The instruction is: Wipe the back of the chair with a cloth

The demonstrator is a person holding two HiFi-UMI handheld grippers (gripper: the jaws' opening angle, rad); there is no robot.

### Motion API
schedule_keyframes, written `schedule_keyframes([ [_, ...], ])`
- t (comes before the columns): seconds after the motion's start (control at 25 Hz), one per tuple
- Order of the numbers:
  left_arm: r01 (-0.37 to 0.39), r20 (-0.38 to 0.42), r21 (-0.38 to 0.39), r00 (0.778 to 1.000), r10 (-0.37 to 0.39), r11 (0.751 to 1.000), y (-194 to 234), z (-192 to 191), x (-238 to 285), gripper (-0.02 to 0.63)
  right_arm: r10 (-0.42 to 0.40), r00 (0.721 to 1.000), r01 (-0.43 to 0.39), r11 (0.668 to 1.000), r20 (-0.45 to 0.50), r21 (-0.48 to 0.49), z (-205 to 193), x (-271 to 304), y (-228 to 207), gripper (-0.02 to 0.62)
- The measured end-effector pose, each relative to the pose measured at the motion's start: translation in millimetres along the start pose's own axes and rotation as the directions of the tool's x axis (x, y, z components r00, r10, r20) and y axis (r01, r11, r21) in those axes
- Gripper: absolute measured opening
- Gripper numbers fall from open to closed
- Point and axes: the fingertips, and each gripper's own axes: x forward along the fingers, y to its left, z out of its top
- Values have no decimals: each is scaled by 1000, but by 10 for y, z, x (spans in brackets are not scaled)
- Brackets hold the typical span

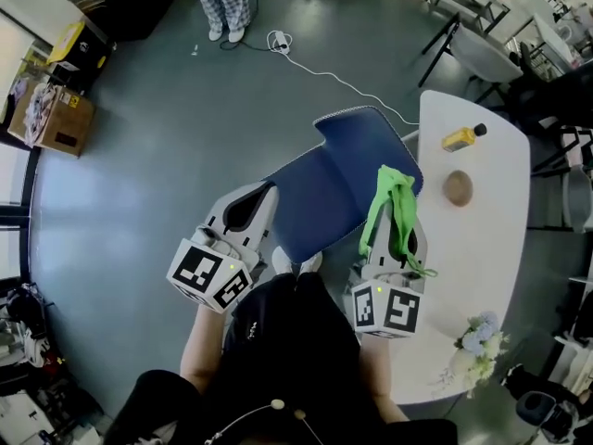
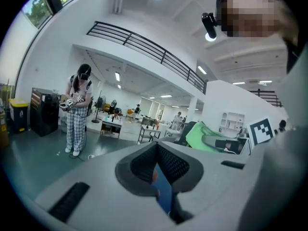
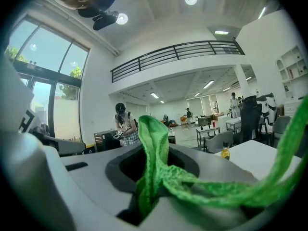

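Right tongs (image 1: 396, 230) clamp the green cloth (image 1: 393, 196), left tongs (image 1: 255, 202) sit closed and empty beside the blue chair (image 1: 324, 188); wiping looks unstarted, so next the cloth must press against its back.

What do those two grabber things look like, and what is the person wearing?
The left gripper and the right gripper are both light grey plastic with rounded bodies. Inside the jaws sit dark, textured pads. Each carries a cube covered in black-and-white square markers, with a tiny green light. The person wears a black top.
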Motion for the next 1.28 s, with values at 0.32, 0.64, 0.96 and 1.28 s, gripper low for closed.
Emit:
schedule_keyframes([
  [0.32,45,119,110,991,-58,993,-358,646,-151,2,66,991,-67,998,114,7,559,-156,361,44],
  [0.64,41,205,180,976,-78,983,-610,935,-302,2,110,978,-98,993,175,-72,826,-257,618,44],
  [0.96,21,217,200,974,-65,980,-699,909,-444,2,128,975,-115,990,184,-77,897,-397,677,43],
  [1.28,20,211,220,975,-67,975,-766,885,-463,2,120,977,-98,987,175,-130,928,-440,689,41],
])
